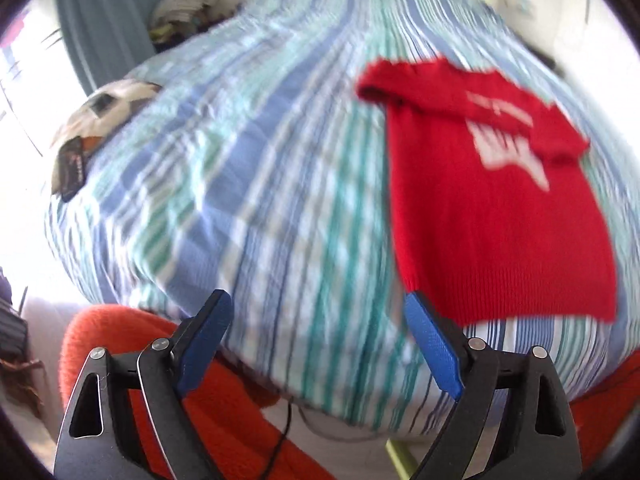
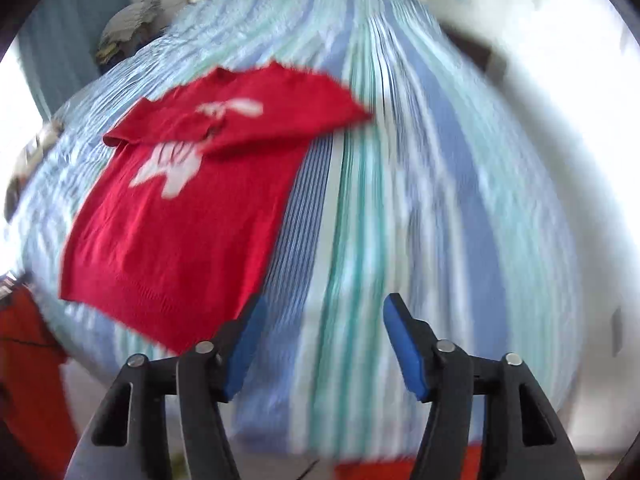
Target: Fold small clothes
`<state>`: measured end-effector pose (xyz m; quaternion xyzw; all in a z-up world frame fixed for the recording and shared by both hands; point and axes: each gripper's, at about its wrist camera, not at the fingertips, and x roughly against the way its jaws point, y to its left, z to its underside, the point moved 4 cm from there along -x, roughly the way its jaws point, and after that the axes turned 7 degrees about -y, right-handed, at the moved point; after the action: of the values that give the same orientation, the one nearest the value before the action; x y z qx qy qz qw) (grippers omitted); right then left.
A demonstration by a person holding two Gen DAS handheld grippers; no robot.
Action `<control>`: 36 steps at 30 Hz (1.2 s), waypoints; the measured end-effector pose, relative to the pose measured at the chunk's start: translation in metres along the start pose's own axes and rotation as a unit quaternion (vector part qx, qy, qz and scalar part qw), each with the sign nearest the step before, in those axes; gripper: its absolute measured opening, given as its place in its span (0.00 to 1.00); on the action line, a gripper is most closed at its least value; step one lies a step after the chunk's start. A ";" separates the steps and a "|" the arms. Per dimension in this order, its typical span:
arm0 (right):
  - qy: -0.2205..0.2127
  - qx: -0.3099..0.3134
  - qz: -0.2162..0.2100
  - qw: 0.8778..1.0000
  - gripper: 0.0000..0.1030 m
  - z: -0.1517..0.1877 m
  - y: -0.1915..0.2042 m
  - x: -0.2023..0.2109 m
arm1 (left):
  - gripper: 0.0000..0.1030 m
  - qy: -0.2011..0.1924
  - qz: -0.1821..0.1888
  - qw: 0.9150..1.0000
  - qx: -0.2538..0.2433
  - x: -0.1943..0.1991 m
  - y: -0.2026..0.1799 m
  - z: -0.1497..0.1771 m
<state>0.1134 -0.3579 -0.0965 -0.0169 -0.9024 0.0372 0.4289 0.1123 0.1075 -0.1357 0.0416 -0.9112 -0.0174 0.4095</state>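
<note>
item: red knit top [image 1: 500,216], sleeves folded in, flat on the striped bed [image 1: 248,184], just ahead of both tongs, right of the left tongs [image 1: 318,320] and left of the right tongs [image 2: 322,322], both gaping and empty; risk: a one-layer hem pinch could drag the folds open.

Left tool [image 1: 318,316] black arms, blue ribbed pads, silver pivot pins, right tool [image 2: 324,316] alike
</note>
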 end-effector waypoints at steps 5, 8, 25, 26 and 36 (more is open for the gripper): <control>-0.047 0.114 -0.081 0.989 0.66 -0.075 0.068 -0.049 | 0.89 -0.039 -0.008 0.998 0.052 -0.025 0.005 -0.016; -0.030 0.145 -0.108 0.983 0.66 -0.090 0.120 -0.110 | 0.89 -0.029 -0.007 0.998 0.048 -0.032 0.007 0.002; -0.079 -0.258 0.079 0.960 0.14 -0.075 -0.211 -0.082 | 0.89 0.011 -0.014 1.000 0.022 -0.054 -0.006 0.013; -0.071 -0.275 0.077 0.956 0.14 -0.066 -0.225 -0.086 | 0.89 0.010 -0.017 1.000 0.014 -0.054 -0.009 0.014; -0.037 -0.366 0.089 0.925 0.12 -0.022 -0.282 -0.101 | 0.89 0.014 -0.036 0.999 -0.011 -0.054 -0.014 0.018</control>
<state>0.1947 -0.6436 -0.1373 -0.2517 -0.8631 -0.2575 0.3541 0.1357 0.0980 -0.1891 0.0701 -0.9030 -0.0419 0.4218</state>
